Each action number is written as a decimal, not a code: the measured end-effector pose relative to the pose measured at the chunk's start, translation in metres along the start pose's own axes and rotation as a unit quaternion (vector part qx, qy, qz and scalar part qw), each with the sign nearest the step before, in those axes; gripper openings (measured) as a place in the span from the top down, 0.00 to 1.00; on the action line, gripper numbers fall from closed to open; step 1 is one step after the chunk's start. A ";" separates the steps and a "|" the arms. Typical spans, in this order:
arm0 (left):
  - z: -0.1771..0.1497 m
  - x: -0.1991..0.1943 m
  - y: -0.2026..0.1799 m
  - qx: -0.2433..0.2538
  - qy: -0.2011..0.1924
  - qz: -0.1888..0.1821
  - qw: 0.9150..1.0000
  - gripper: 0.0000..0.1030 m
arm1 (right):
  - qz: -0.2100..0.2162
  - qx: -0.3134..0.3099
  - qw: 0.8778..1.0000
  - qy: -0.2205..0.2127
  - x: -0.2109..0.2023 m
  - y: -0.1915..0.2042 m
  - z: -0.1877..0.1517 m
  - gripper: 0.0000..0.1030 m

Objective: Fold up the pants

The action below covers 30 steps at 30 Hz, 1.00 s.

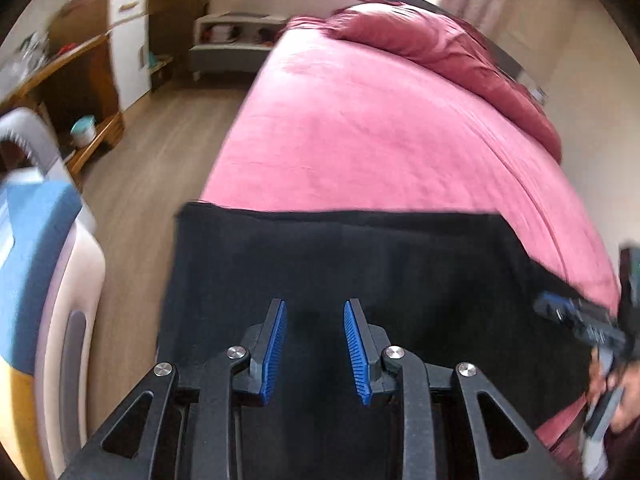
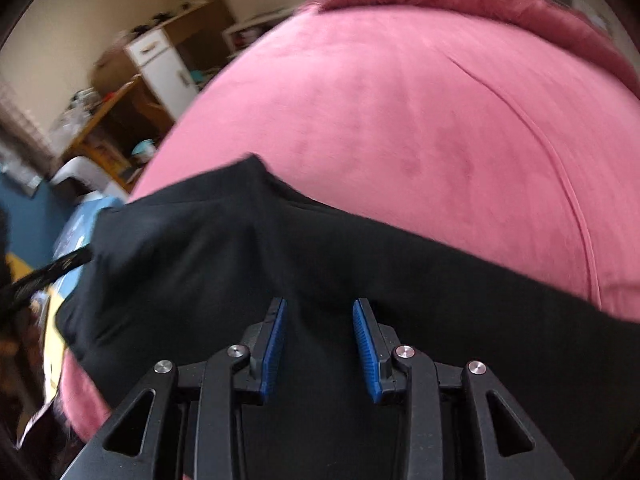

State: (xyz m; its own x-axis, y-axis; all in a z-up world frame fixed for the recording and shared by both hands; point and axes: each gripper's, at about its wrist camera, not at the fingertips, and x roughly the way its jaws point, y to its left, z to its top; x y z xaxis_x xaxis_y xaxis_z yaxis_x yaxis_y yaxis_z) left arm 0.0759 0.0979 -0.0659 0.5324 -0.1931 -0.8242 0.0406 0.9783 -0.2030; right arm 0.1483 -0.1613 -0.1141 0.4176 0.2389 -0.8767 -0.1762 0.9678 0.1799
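Hovering parted and empty-jawed, left gripper (image 1: 315, 346) and right gripper (image 2: 320, 348), over black pants (image 1: 340, 264) lying across the near bed (image 1: 360, 120) edge; advisably pinching matching corners, lifting evenly.

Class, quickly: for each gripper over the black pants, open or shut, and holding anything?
Left gripper: open, holding nothing, above the black pants.
Right gripper: open, holding nothing, above the pants.
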 end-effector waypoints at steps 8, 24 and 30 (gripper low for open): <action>-0.024 0.016 -0.011 0.032 0.041 0.058 0.997 0.70 | -0.011 0.048 0.999 -0.016 0.005 -0.023 -0.010 0.77; -0.060 -0.014 -0.113 0.097 0.024 -0.077 0.992 0.66 | -0.069 0.521 0.827 -0.201 -0.205 -0.309 -0.239 0.63; -0.062 -0.008 -0.140 0.124 0.042 -0.078 0.988 0.66 | -0.036 0.593 0.770 -0.231 -0.204 -0.359 -0.291 0.63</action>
State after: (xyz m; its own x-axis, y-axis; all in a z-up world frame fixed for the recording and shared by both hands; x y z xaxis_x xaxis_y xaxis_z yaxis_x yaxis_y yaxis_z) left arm 0.0141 -0.0423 -0.0637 0.4310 -0.3390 -0.8362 0.3290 0.9220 -0.2042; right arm -0.1332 -0.5802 -0.1295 0.7091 -0.0811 -0.7005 0.6866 0.3059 0.6596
